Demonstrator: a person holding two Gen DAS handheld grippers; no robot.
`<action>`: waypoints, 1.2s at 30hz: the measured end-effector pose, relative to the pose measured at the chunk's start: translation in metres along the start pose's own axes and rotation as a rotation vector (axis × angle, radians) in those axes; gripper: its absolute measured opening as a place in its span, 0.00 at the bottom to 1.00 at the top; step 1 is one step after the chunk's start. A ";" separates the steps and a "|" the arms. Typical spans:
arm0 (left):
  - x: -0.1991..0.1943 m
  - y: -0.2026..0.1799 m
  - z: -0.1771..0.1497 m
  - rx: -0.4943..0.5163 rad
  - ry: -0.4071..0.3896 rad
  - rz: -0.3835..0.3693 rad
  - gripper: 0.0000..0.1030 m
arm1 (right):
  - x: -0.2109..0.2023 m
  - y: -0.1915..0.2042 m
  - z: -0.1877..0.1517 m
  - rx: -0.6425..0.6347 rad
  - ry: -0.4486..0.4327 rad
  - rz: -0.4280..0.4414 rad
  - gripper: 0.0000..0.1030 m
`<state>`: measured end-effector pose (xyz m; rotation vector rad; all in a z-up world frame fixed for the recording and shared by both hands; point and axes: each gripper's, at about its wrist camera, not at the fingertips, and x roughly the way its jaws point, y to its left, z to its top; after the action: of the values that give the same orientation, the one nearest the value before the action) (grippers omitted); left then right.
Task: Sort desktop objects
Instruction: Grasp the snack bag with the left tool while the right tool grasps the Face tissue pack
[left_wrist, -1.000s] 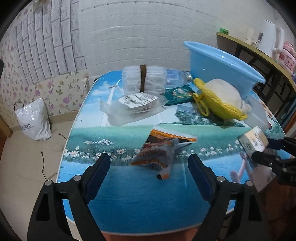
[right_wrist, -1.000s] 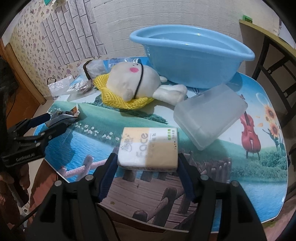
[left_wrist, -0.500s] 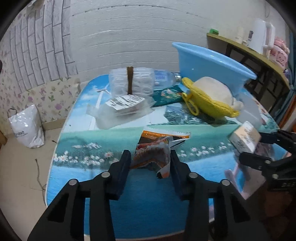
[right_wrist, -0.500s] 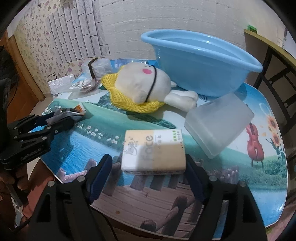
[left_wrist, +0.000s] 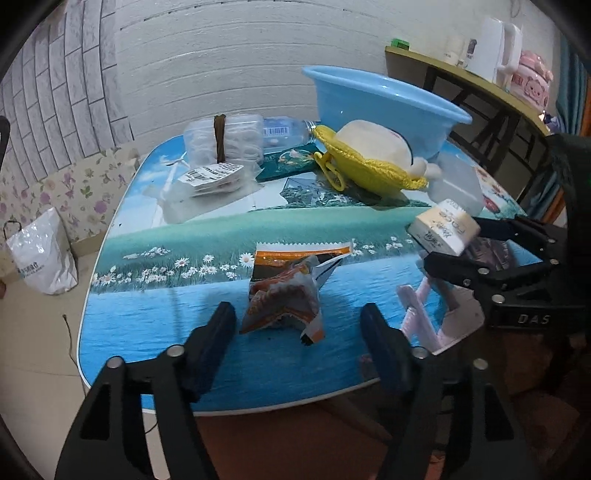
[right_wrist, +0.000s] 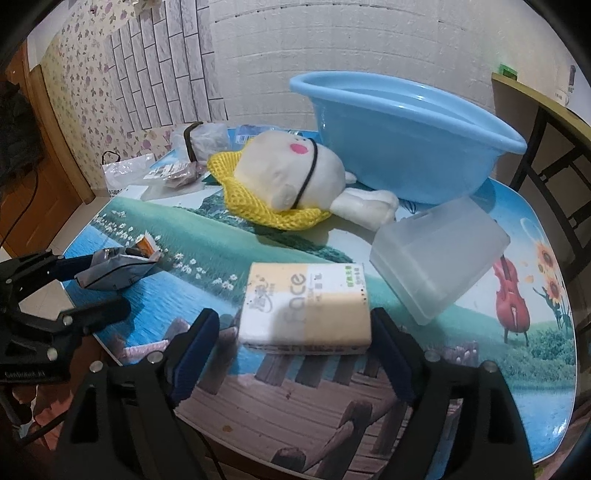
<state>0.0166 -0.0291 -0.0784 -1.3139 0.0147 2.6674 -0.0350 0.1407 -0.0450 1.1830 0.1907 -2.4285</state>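
Crumpled snack wrapper (left_wrist: 284, 291) btwn opening left tongs (left_wrist: 297, 325), tissue pack (right_wrist: 304, 308) btwn opening right tongs (right_wrist: 295, 332), both ungripped

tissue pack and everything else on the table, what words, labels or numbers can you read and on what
"Face": on the top of the white and beige soft tissue pack.
"DAS": on the black body of the right gripper, partly cut off.
Green print on the pack's far corner: too small to read.
Barcode label on the clear plastic bottle: digits too small.
White label on the clear plastic bag: blurred.
Lettering on the left gripper: blurred.
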 end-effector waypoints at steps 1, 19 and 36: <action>0.001 0.000 0.001 -0.003 -0.005 0.005 0.70 | 0.000 0.000 0.000 0.000 -0.002 0.001 0.81; 0.014 0.009 0.003 -0.013 -0.091 0.073 1.00 | 0.005 -0.002 -0.002 -0.006 -0.045 -0.051 1.00; 0.011 0.008 0.003 -0.014 -0.088 0.067 1.00 | -0.005 -0.003 -0.003 -0.015 -0.069 -0.015 0.60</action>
<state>0.0068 -0.0353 -0.0862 -1.2191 0.0295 2.7839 -0.0313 0.1455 -0.0431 1.0928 0.1974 -2.4723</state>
